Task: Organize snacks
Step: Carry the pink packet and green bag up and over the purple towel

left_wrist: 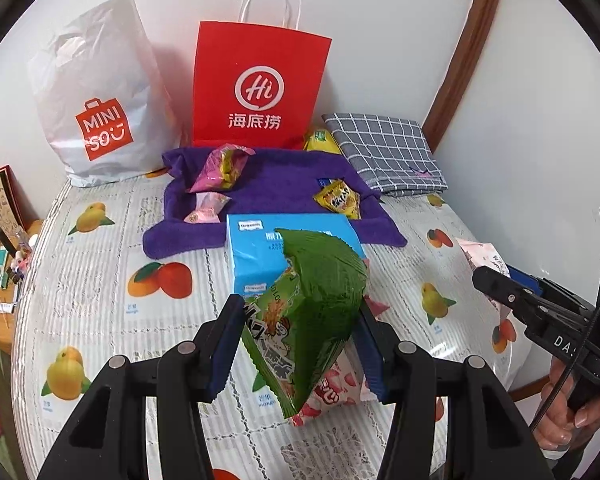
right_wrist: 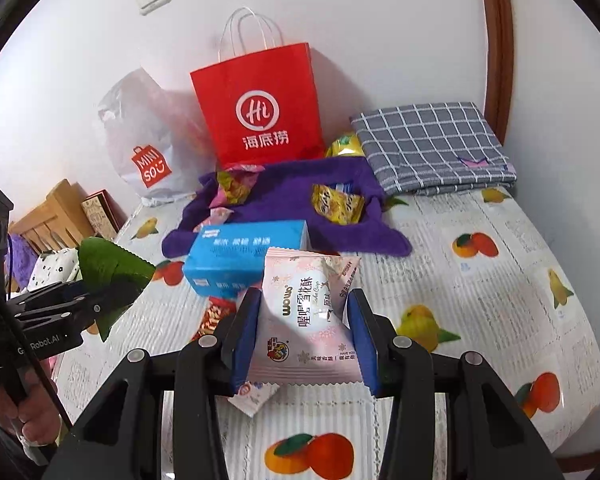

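Each tool is clamped on a snack lifted off the table, the left gripper (left_wrist: 300, 332) pinching a crinkly green foil packet (left_wrist: 316, 312) mid-frame, the right gripper (right_wrist: 302, 336) a pale pink wrapped pastry (right_wrist: 306, 324), apparently for carrying to the purple towel (left_wrist: 276, 196) above.

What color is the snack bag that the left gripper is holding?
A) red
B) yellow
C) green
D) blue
C: the left gripper is shut on the green snack packet, pinched between its two blue pads, while the right gripper holds a pale pink packet instead.
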Available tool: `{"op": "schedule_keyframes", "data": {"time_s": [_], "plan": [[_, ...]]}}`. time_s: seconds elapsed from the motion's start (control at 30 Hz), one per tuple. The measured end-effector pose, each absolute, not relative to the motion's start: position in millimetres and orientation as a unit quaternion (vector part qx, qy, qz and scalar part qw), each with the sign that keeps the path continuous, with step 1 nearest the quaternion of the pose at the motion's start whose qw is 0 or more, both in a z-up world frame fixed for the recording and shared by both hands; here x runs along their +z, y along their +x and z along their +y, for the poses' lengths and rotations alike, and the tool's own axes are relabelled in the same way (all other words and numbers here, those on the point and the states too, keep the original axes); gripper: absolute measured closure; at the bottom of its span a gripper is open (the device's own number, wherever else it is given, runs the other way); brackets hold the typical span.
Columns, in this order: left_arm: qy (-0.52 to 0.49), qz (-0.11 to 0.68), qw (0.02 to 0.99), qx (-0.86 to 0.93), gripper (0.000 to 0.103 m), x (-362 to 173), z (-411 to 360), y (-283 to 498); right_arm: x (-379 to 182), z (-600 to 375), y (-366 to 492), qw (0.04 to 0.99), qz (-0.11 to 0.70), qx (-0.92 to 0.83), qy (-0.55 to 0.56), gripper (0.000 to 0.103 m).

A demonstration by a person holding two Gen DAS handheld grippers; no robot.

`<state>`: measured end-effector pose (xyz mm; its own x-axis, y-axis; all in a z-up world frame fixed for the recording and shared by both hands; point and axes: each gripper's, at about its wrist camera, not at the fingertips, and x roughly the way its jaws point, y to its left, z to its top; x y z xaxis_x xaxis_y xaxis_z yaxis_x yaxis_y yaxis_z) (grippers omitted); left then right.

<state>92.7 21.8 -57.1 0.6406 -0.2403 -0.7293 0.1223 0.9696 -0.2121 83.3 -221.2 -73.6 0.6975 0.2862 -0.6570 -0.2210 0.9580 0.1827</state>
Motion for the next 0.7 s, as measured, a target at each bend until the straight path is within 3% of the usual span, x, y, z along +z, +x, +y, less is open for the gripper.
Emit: {"op": "schedule_keyframes", "data": {"time_s": [0.7], "plan": [[-0.061, 0.445, 0.888, -0.101, 0.052, -60.6, 27.5, 105.1, -65.8, -216.6, 100.2, 0.922, 0.358, 0.141, 0.032, 0.059]]}}
